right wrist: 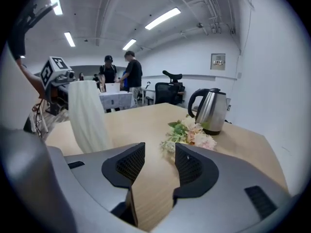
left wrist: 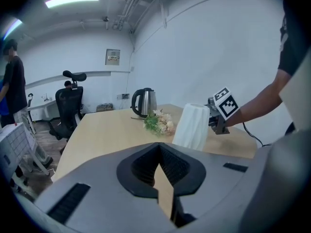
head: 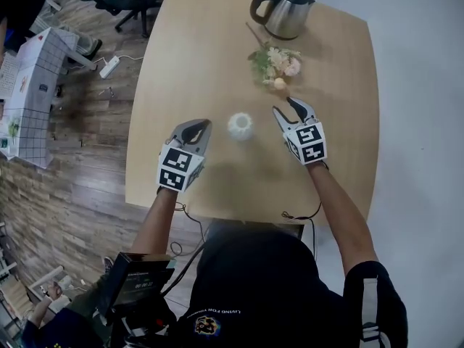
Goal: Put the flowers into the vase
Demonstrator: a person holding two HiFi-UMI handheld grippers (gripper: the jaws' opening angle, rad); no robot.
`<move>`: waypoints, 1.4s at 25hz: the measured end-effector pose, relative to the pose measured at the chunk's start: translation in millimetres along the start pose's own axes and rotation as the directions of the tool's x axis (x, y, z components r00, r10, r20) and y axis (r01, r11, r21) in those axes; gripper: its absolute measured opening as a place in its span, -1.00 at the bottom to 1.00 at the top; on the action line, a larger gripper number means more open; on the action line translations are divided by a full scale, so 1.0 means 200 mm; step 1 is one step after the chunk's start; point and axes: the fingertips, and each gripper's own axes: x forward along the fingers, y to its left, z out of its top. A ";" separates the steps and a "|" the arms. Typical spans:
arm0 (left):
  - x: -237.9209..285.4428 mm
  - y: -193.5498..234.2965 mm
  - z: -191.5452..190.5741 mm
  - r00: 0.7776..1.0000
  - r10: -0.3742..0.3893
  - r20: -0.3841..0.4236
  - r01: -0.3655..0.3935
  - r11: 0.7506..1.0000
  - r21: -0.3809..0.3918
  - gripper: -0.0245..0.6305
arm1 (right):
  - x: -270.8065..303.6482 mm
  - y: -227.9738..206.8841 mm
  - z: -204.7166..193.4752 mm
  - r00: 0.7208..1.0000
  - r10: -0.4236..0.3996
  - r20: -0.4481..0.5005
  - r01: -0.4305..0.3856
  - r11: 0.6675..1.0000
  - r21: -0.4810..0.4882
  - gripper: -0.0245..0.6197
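Right gripper (head: 283,106): jaws apart, empty, just short of the flowers (head: 277,64) near the tabletop's (head: 181,71) far edge. Left gripper (head: 196,127): jaws together, empty, beside the mid-table vase (head: 240,126). Flowers: judged light, soft, crushable; grip the stems, apparently on the far side.

wht vase (head: 240,126), pink flwrs (head: 278,62), slvr kettle (head: 286,14)

A light wooden table (head: 181,64) with rounded corners carries three things. A white vase (head: 240,126) stands upright near its middle. A bunch of pale flowers (head: 275,64) lies farther off to the right, and a steel kettle (head: 284,9) stands just beyond them, near the far edge.
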 end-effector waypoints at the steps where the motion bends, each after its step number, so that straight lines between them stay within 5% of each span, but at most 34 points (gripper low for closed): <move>1: 0.00 0.01 0.00 1.000 0.004 0.004 -0.004 1.000 -0.006 -0.91 | 0.02 -0.02 -0.01 1.000 -0.018 -0.013 0.018 1.000 -0.001 -0.34; 15: 0.03 0.15 -0.05 1.000 0.002 -0.002 -0.002 0.999 -0.054 -0.91 | 0.30 -0.27 -0.23 0.973 -0.156 -0.171 0.165 0.985 0.044 -0.34; 35: 0.23 0.24 -0.20 0.996 -0.037 -0.075 0.029 0.995 -0.100 -0.91 | 0.48 -0.34 -0.38 0.960 -0.158 -0.229 0.168 0.985 0.024 -0.35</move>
